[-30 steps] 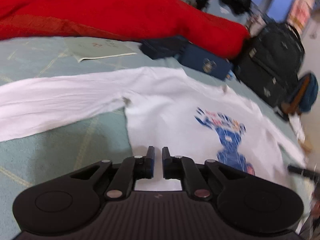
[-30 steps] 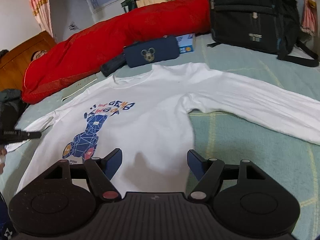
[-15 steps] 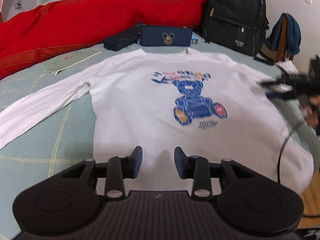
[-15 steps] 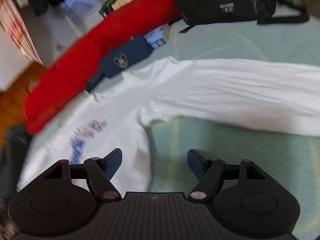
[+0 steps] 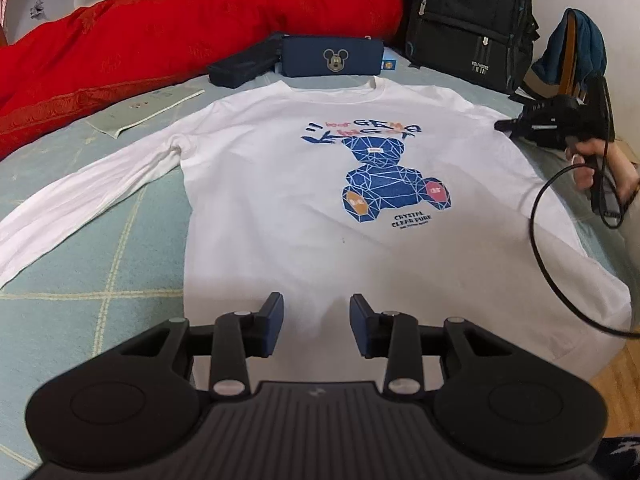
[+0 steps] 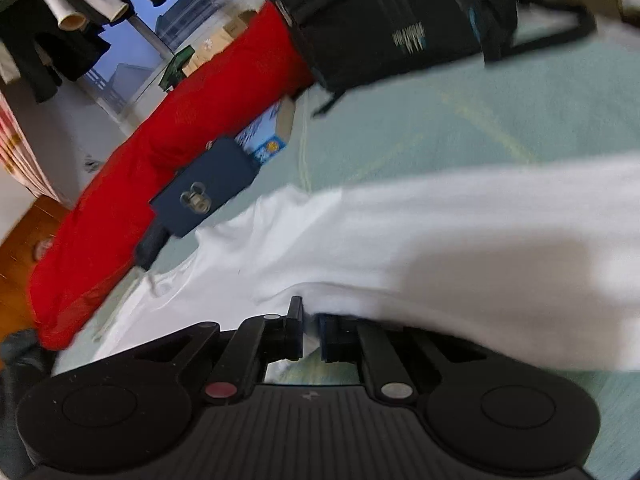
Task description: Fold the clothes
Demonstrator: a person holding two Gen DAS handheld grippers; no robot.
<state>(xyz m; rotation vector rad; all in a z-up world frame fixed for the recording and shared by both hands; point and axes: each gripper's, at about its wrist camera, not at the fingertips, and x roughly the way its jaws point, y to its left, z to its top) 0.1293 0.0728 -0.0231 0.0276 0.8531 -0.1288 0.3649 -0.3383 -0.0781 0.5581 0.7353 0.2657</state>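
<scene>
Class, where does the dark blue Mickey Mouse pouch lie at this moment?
In the left wrist view, the pouch lies on the bed just beyond the white shirt's collar, between red quilt and black backpack.

The white long-sleeved shirt (image 5: 320, 200) carries a blue bear print with graffiti lettering above it that reads roughly "bear GEMO KING", though the letters are stylised and partly uncertain, and below the bear stand the words "CRYSTAL CLEAR PURE", with a smaller line under them too small to read. The navy pouch (image 5: 332, 58) beyond the collar bears a Mickey Mouse head emblem with no words. The black backpack (image 5: 468, 20) has a small white label on its front pocket, too small to read.
</scene>
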